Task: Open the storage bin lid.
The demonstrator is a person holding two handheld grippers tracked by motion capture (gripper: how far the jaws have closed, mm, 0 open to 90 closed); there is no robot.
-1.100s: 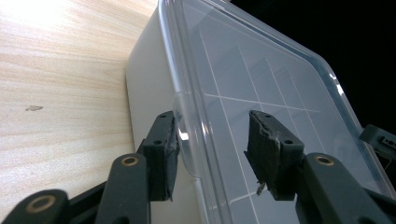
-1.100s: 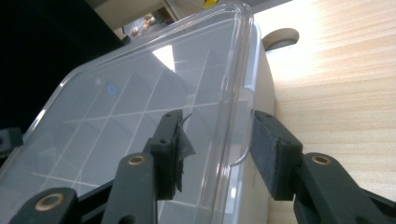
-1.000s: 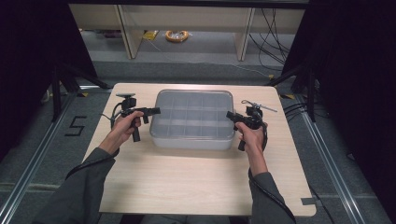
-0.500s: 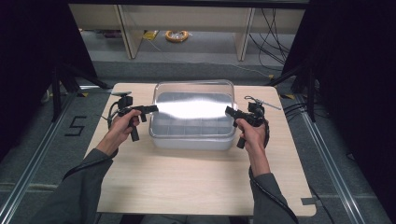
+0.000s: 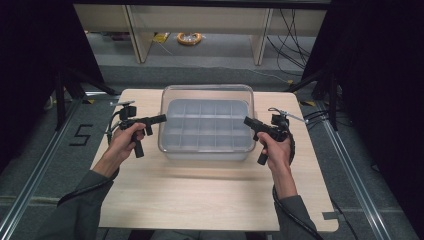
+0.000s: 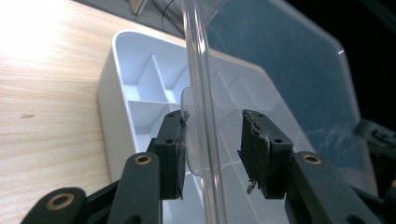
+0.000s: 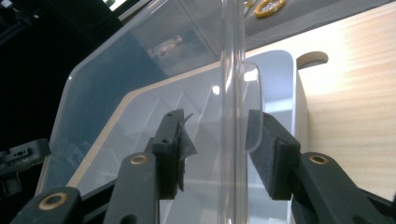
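Clear plastic lid (image 5: 207, 92) raised over white compartmented box (image 5: 207, 126); left gripper (image 6: 212, 149), right gripper (image 7: 219, 149) fingers wide, straddling lid edges.

clear lid (image 5: 207, 95) swung up from shut to standing open over the divided box (image 5: 206, 127)

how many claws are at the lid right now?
2. Left claw at the clear lid's left edge, right claw at its right edge; each has a jaw on either side of the rim, open.
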